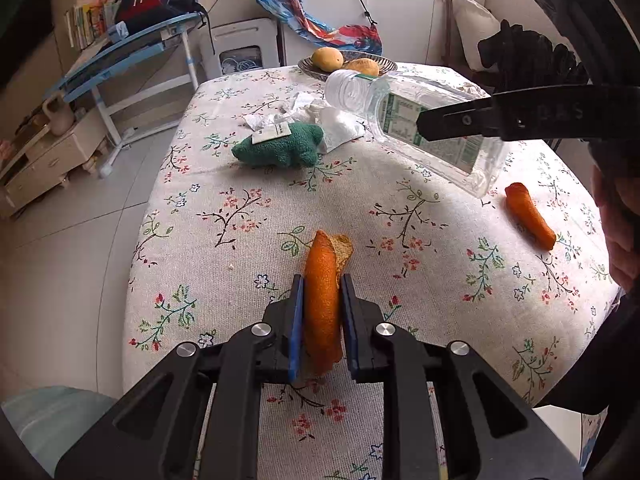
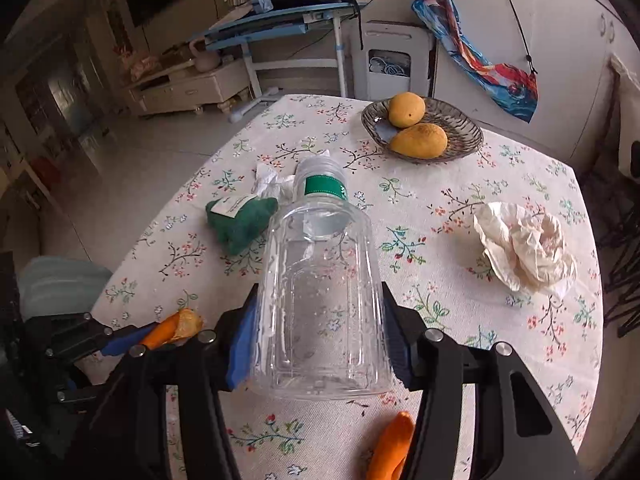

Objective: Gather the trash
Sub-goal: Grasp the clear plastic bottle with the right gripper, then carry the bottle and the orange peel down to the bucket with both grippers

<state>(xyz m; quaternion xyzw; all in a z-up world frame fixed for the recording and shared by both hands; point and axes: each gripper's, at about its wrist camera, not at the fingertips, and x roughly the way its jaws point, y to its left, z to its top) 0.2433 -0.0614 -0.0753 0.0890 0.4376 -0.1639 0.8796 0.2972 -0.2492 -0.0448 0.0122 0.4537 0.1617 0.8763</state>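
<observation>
orange peel [image 1: 322,304] sits pinched in my left fingers [image 1: 296,320] at lower centre, soft and light, while my right fingers [image 2: 240,344] clamp the light, slippery empty bottle [image 2: 320,300] mid-body above the table [image 2: 460,340].

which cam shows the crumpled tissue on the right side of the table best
The right wrist view: the crumpled tissue lies whole and unobstructed on the tablecloth, right of the held plastic bottle. The left wrist view does not show that tissue; the bottle and the right gripper cover that area.
</observation>
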